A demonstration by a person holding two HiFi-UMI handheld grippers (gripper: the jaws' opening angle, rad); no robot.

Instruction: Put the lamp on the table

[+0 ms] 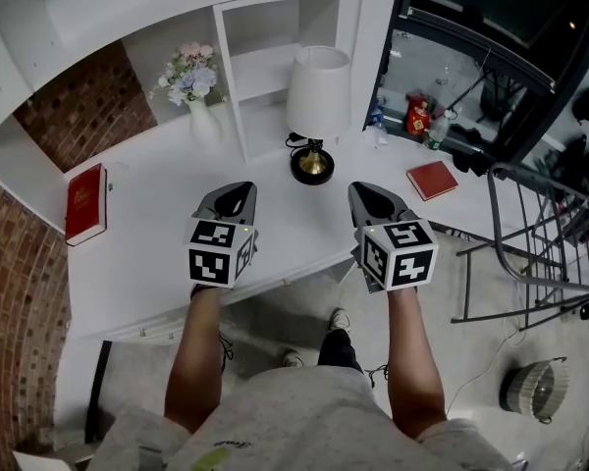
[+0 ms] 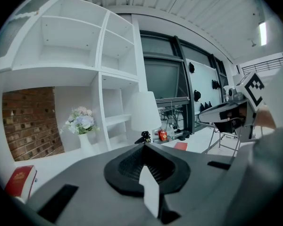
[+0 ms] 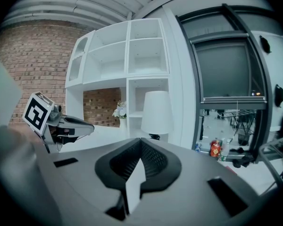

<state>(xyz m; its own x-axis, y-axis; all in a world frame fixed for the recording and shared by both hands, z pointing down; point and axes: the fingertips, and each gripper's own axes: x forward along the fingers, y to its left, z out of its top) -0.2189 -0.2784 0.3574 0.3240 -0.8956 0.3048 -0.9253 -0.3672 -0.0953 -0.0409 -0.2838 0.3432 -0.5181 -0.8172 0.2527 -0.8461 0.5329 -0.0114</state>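
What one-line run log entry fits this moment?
lamp: upright on table | left tongs: shut, empty | right tongs: shut, empty

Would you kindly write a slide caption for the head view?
Left claw and right claw, both shut and empty, over the white table, the lamp standing beyond them.

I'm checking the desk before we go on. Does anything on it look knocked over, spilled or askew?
Nothing stands out. The lamp stands upright on the white table, and the vase of flowers is upright too. The red book at the left and the smaller red book at the right lie flat. No spill or damage shows.
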